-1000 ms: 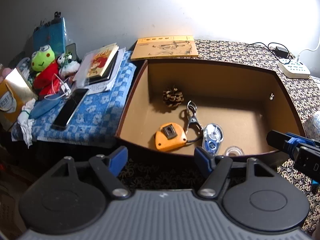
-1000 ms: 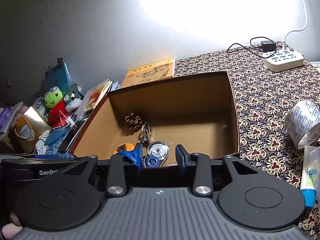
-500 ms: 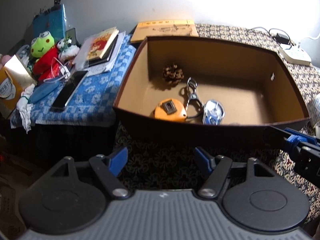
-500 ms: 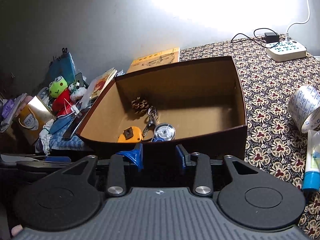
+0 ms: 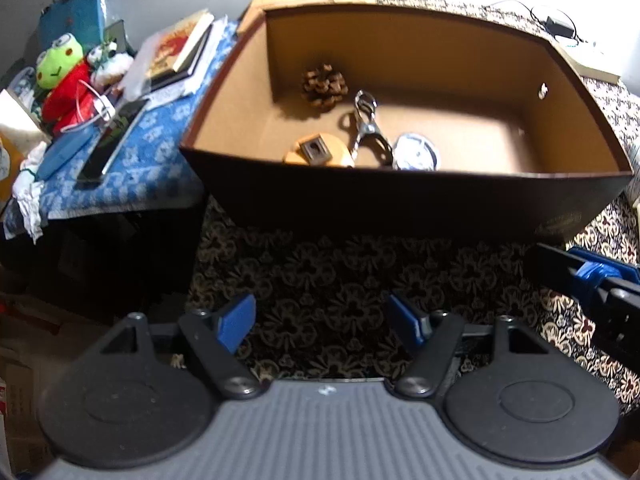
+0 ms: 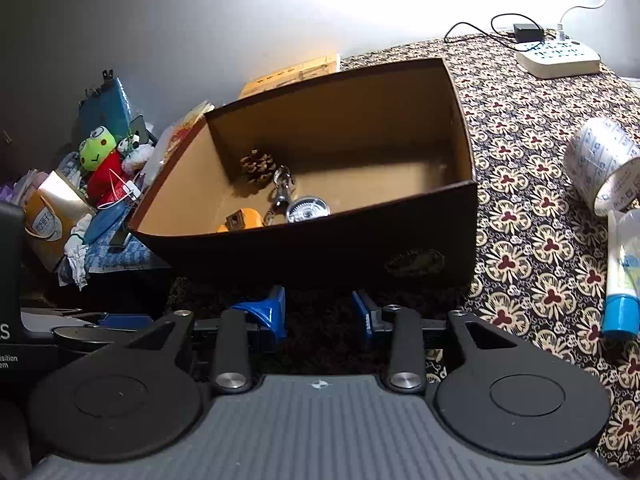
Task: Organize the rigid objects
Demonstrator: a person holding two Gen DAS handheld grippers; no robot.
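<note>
My right tool point(image 6: 320, 314) is opening, empty; the left tool point(image 5: 322, 320) stands wide, empty. The tube point(image 6: 622, 280) lies right of my right tool — long axis pointing away — box point(image 6: 304, 248) ahead.

- Your left tool point(image 5: 322, 322) now sits lower and back from the box point(image 5: 400, 196): its blue pads, once at the near rim, now hang over the patterned cloth point(image 5: 340, 272) in front.
- The box's dark near wall now hides the clear tape roll and part of the orange tape measure point(image 5: 320, 154).
- Your right tool point(image 6: 319, 314) has also pulled back, its jaws opening with nothing between them.
</note>
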